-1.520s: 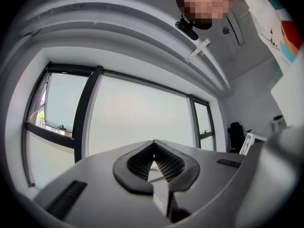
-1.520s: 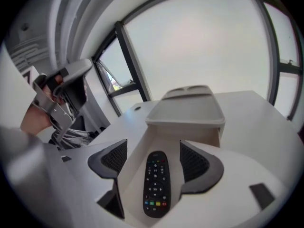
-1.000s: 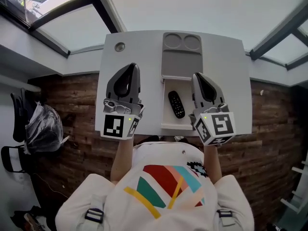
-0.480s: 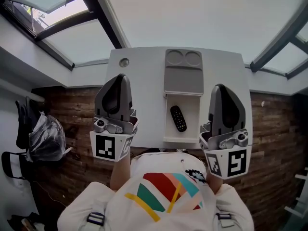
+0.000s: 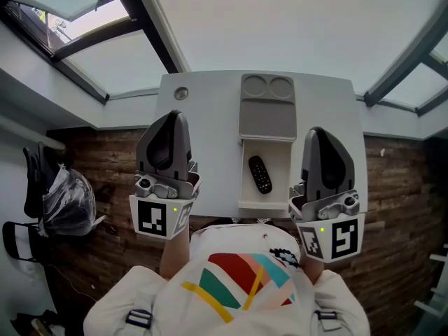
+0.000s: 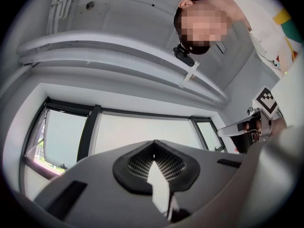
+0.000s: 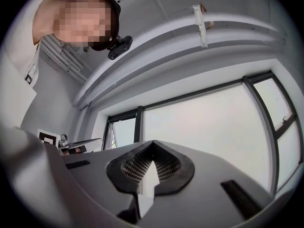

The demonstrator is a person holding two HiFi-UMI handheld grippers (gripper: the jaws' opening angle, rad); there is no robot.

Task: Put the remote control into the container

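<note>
A black remote control [image 5: 260,174] lies inside the white open container [image 5: 281,187] on the white table [image 5: 210,117]. The container's grey lid [image 5: 267,114], with two round recesses, is folded back beyond it. My left gripper [image 5: 170,115] is held above the table's left part, shut and empty. My right gripper [image 5: 317,131] hangs to the right of the container, also shut with nothing in it. Both gripper views point up at ceiling and windows; the left gripper [image 6: 153,142] and right gripper [image 7: 152,144] tips meet.
A round grommet [image 5: 181,92] sits near the table's far left corner. A dark bag [image 5: 66,194] stands on the brick-pattern floor at left. Dark window frames [image 5: 147,26] run beyond the table. The person's torso fills the bottom of the head view.
Both grippers have drawn back from the container toward the person and spread apart, the right one furthest. Over the last half second they barely moved. The remote stays in the container.
</note>
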